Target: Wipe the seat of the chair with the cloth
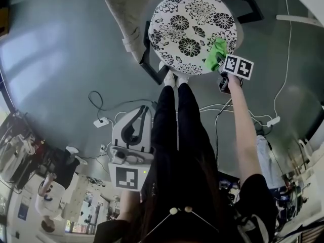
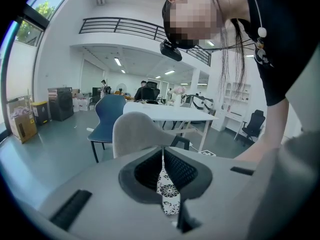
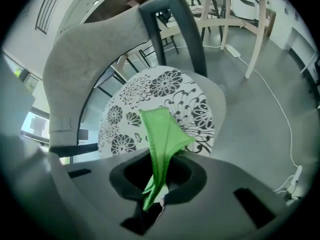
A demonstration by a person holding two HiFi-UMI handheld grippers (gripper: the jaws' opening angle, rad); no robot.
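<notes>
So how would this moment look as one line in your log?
right hand-held gripper: shut on green cloth | cloth: at edge of patterned seat | left hand-held gripper: shut, empty, clear of seat

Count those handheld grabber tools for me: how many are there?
2. The left gripper hangs shut and empty beside the person's legs; the right gripper is at the edge of the chair seat, shut on the green cloth. None seems hidden.

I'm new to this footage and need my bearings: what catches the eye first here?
The round seat with bold black-and-white flowers, at the top of the head view. A bright green cloth sits at its right edge, pinched in the right gripper. The left gripper hangs shut and empty, low, away from the seat.
</notes>
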